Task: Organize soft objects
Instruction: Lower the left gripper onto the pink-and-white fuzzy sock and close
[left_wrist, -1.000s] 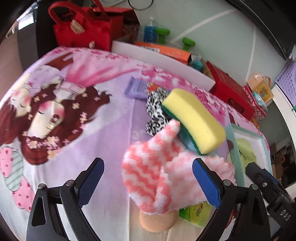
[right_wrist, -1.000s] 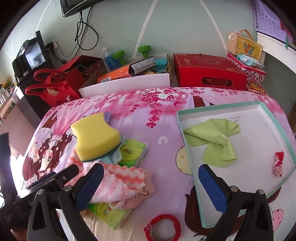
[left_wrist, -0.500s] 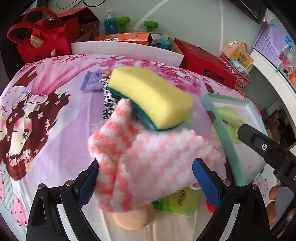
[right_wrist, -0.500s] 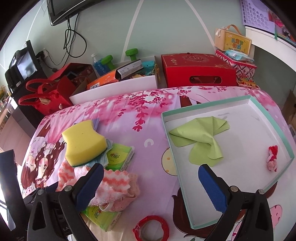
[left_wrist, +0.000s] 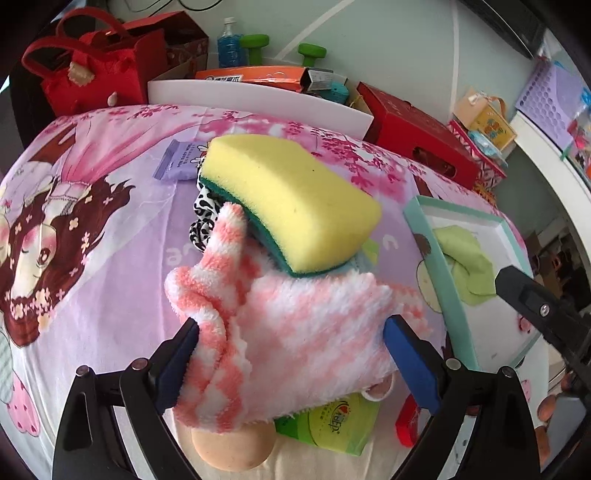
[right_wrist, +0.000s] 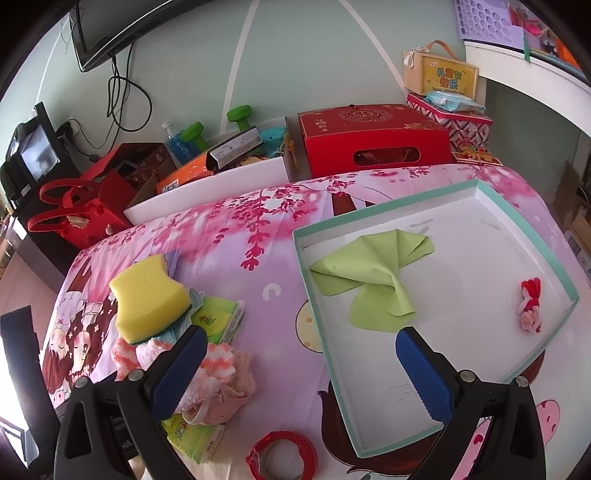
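A pink-and-white fluffy cloth (left_wrist: 295, 332) lies between the fingers of my left gripper (left_wrist: 291, 354), which stands open around it, pads touching its sides. A yellow sponge (left_wrist: 291, 199) with a green base rests on the pile just beyond; it also shows in the right wrist view (right_wrist: 147, 295), as does the cloth (right_wrist: 218, 369). My right gripper (right_wrist: 299, 369) is open and empty above the near-left edge of the teal-rimmed white tray (right_wrist: 484, 184). The tray holds a green cloth (right_wrist: 373, 280) and a small red-and-pink soft toy (right_wrist: 530, 304).
Green tissue packs (right_wrist: 218, 321) and a peach round object (left_wrist: 232, 446) lie under the pile. A black-and-white spotted cloth (left_wrist: 203, 218), a purple packet (left_wrist: 179, 160) and a red tape roll (right_wrist: 282, 456) lie on the pink sheet. Boxes and a red bag (left_wrist: 96, 74) line the far edge.
My left gripper has moved forward and turned right, so the fluffy cloth now sits between its fingers. My right gripper has moved right and nearer the tray.
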